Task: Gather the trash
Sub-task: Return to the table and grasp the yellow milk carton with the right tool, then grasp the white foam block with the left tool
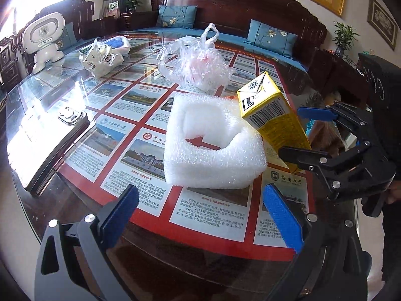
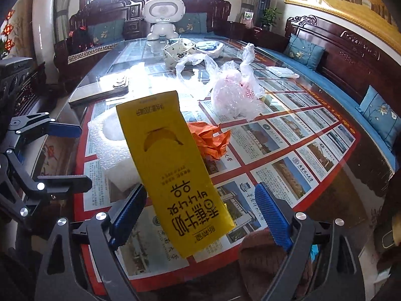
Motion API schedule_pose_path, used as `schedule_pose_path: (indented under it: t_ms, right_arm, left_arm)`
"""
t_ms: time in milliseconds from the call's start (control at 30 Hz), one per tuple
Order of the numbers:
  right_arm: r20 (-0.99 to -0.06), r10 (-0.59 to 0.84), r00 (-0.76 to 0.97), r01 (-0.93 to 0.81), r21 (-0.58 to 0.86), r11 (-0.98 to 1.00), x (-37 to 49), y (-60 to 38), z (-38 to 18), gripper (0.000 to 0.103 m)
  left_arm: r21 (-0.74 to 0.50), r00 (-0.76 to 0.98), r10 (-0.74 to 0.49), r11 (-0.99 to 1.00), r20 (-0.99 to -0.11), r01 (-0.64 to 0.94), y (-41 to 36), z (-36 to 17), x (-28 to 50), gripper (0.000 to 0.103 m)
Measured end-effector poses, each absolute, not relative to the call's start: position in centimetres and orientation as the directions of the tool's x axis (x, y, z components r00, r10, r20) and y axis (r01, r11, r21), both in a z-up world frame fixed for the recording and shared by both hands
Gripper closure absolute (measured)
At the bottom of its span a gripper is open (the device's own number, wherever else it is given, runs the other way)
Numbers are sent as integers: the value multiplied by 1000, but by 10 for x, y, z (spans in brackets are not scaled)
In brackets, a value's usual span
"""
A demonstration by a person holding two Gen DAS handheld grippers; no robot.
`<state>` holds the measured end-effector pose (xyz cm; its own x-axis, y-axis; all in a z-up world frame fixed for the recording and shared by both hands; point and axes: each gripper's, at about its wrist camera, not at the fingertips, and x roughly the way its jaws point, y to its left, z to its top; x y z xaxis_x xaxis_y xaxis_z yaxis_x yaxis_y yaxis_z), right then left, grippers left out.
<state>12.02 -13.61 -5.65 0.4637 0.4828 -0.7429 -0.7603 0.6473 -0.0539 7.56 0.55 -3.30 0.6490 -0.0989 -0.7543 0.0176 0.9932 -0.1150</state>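
Two grippers over the glass table [image 1: 75, 105], pickup step. Left gripper [image 1: 200, 195] jaws wide apart, empty, facing the bumpy white foam block [image 1: 213, 165]. Crinkly clear bag [image 1: 200, 62] beyond. Right gripper [image 2: 200, 192] jaws straddle the tilted yellow card carton [image 2: 173, 170] beside the foam; can't tell if clamped. Next, probably: confirm the grip.

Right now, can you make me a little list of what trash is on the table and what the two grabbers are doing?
table: glass top over picture cards
left gripper: open, empty, pointing at the white foam block
right gripper: fingers open around the tilted yellow carton, with a gap on one side
other trash: clear plastic bag, crumpled orange wrapper
not trash: white robot toy at the far end
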Motion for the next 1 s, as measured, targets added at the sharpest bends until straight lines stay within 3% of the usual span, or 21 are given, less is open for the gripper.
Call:
schedule_pose_path:
  t_ms: [67,100,233,567,1000]
  right_arm:
    - [-757,500,421,-772,-11,635,126,-135,-61,23]
    - [-760,512,399,-781,11,625,127,-134,-62,36]
    - [-759,515,399,-782,13,623,119,-136,-60,52]
    - [-707,551,444,-741,55,669,100,-163,-38,53]
    - [-709,558,431,-728,92,679,103,-166,-40,54]
  left_arm:
    - [-113,645,-102,993,-757,25,3,-35,78,4]
    - [-112,644,-104,993,-758,28,2,-35,78,4]
    - [-116,639,-116,992,-760,41,-2,-36,80,4]
    - [-134,647,-95,991,-756,-11,-3,-35,99,4]
    - [-137,631,-82,990,-772,-38,-11,-42,126,4]
